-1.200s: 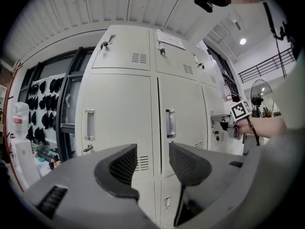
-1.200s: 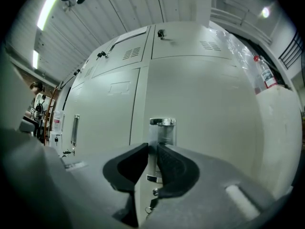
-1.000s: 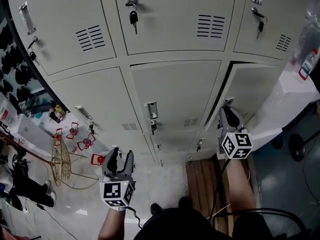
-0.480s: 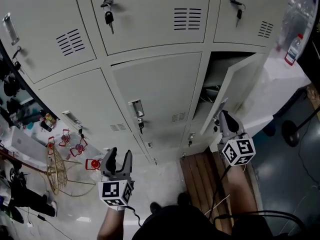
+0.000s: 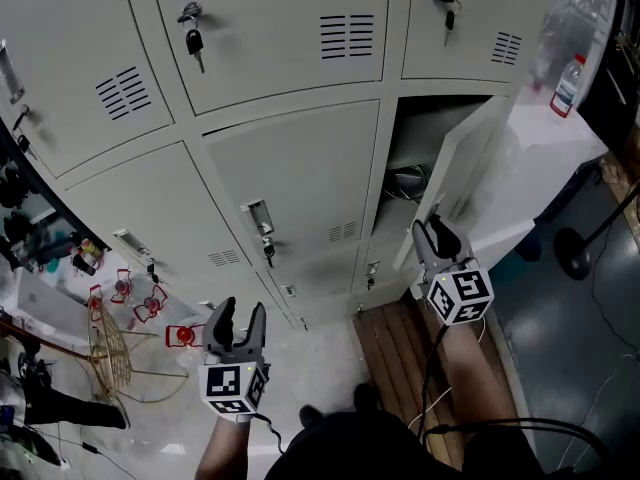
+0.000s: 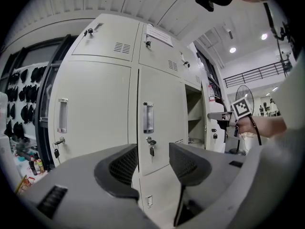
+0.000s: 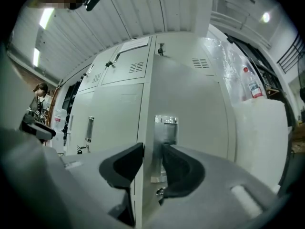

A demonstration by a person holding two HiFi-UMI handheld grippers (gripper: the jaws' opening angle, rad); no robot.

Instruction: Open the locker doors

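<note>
A bank of pale grey metal lockers (image 5: 300,58) fills the head view. In its middle row, the right-hand grey metal door (image 5: 465,168) stands swung out from its frame, showing the dark open compartment (image 5: 420,138) behind it. The right tongs (image 5: 432,233) sit at the free edge of that door, low on it, pointing about level.

In the right gripper view the right tongs (image 7: 151,151) straddle that edge. The door leaf (image 7: 190,94) runs up between the two jaws, and its recessed silver handle plate (image 7: 165,125) shows just above the right-hand jaw. The jaws have just been opening, and they stand apart with the door edge between them rather than pinched on it (no firm grip shows).

The left tongs (image 5: 241,310) hang lower and to the left in the head view, over the pale floor (image 5: 330,368) and well apart from the locker fronts. In the left gripper view the left tongs (image 6: 153,159) are spread wide with nothing between the jaws. They face the closed middle door (image 6: 159,89). Its upright silver handle (image 6: 148,117) and its hanging key (image 6: 151,149) appear in the gap between the jaws, well beyond them. The swung-out door lies off to the right of these tongs.
</note>
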